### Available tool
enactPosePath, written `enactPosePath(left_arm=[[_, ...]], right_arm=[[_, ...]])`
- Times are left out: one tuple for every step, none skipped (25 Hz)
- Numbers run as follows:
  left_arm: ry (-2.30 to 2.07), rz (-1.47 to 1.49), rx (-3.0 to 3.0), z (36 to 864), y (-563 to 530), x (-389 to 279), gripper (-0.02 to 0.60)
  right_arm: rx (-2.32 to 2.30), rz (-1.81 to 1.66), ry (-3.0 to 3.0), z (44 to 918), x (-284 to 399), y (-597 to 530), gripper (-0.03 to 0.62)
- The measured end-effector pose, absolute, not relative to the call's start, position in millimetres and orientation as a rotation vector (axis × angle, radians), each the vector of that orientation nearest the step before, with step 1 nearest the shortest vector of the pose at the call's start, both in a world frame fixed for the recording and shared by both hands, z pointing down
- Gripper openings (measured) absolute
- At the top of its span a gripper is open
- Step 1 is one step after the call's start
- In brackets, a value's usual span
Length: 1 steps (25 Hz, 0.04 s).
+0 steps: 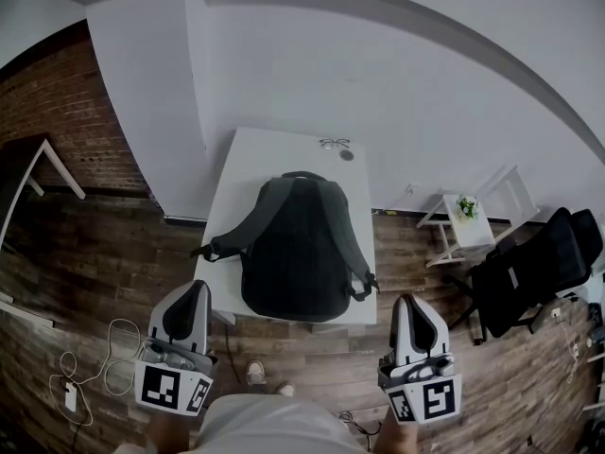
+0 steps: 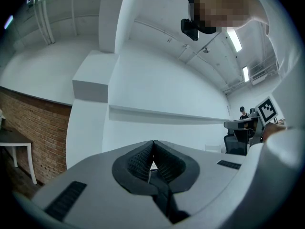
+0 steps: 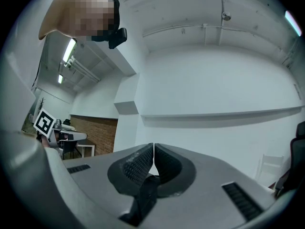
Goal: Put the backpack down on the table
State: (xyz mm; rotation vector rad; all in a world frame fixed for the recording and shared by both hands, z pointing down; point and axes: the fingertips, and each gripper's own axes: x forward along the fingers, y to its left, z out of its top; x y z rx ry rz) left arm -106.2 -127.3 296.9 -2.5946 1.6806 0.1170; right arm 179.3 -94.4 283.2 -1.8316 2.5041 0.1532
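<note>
What we cannot read here

In the head view the backpack [image 1: 293,249] hides the middle of the table [image 1: 255,159]. 1 small item [image 1: 337,146] at the table's far edge is too small for us to name, as is the white device [image 1: 71,395] on the floor [image 1: 95,263]. The person's torso [image 1: 265,428] is cut by the bottom edge. In the left gripper view 1 distant figure [image 2: 243,111] is tiny.

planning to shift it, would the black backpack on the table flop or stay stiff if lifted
Probably floppy: the backpack lies flat and slack on the table. Its straps splay loose, so they would likely dangle. Lying flat, it seems unlikely to roll.
</note>
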Motion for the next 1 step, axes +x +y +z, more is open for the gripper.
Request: enactPosePath(left_arm=[[1.680, 0.117, -2.596, 296.9, -128.1, -106.0, 0.017]], right_arm=[[-1.833, 0.151, 2.505, 283.6, 179.5, -94.8, 0.043]])
